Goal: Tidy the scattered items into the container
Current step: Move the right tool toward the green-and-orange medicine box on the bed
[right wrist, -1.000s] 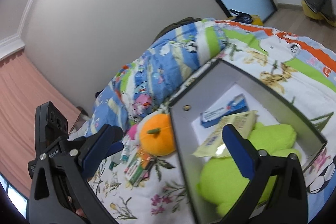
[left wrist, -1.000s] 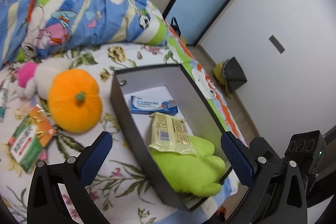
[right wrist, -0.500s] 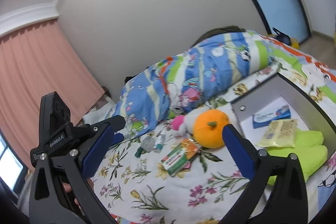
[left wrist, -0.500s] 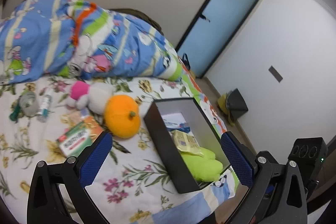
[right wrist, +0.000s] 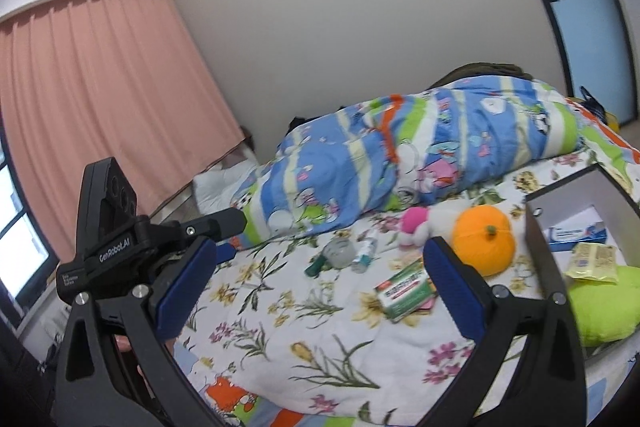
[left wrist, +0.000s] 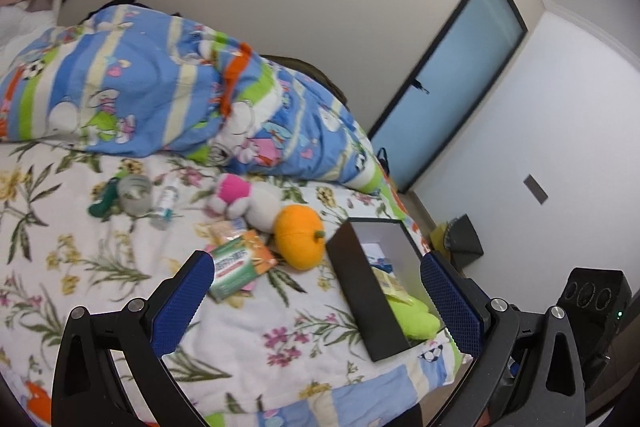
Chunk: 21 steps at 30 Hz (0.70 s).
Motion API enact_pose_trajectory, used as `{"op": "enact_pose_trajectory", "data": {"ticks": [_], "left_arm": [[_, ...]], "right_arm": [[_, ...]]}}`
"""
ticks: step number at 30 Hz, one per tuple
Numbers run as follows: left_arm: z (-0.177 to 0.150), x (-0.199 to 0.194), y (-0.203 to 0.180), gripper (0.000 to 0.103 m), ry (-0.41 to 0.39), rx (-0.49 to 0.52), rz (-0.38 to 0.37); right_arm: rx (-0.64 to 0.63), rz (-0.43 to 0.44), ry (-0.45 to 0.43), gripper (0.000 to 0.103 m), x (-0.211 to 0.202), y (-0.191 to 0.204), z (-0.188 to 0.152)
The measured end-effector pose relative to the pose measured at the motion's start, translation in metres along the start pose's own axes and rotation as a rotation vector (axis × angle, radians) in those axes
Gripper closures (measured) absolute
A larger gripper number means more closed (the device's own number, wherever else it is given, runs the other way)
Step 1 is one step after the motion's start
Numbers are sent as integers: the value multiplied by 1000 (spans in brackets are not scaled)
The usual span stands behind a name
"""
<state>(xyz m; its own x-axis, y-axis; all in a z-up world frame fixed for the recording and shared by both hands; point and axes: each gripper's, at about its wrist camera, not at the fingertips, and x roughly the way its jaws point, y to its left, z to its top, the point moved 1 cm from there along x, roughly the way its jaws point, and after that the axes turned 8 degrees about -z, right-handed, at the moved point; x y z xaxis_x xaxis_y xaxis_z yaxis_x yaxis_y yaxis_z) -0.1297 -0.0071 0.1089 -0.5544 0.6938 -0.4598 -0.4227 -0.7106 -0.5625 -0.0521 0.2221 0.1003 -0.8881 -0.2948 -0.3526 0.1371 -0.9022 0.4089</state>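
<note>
1. Overhead, both grippers hang above the bed, well clear of everything on it; left gripper (left wrist: 316,291) and right gripper (right wrist: 320,287) each have jaws spread wide and hold nothing.
2. Container (left wrist: 360,291): dark open box on the floral bedspread (left wrist: 100,255) near the bed's edge. In the left wrist view it sits just inside the right fingertip; in the right wrist view it lies out past the right finger.
3. Inside the box: green plush (right wrist: 604,303), yellow packet (right wrist: 592,261) lying on it, blue-and-white carton (right wrist: 576,233) behind.
4. Scattered items, all outside the box: orange plush pumpkin (left wrist: 299,237) just beside the box wall; white and pink plush (left wrist: 248,199) touching the pumpkin; green-and-orange packet (left wrist: 240,263) close to the left fingertip in the left wrist view.
5. Farther off: small bottle (left wrist: 165,203), clear round lid-like piece (left wrist: 134,193), dark green item (left wrist: 102,203), clustered together.
6. Rolled blue cartoon duvet (right wrist: 400,155) lies beyond them against the wall.
</note>
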Motion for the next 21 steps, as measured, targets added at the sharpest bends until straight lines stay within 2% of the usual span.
{"op": "enact_pose_trajectory", "data": {"ticks": [9, 21], "left_arm": [[-9, -5, 46, 0, 12, -61, 27], [-21, 61, 103, 0, 90, -139, 40]], "right_arm": [[4, -13, 68, 0, 31, 11, -18], [38, -71, 183, 0, 96, -29, -39]]}}
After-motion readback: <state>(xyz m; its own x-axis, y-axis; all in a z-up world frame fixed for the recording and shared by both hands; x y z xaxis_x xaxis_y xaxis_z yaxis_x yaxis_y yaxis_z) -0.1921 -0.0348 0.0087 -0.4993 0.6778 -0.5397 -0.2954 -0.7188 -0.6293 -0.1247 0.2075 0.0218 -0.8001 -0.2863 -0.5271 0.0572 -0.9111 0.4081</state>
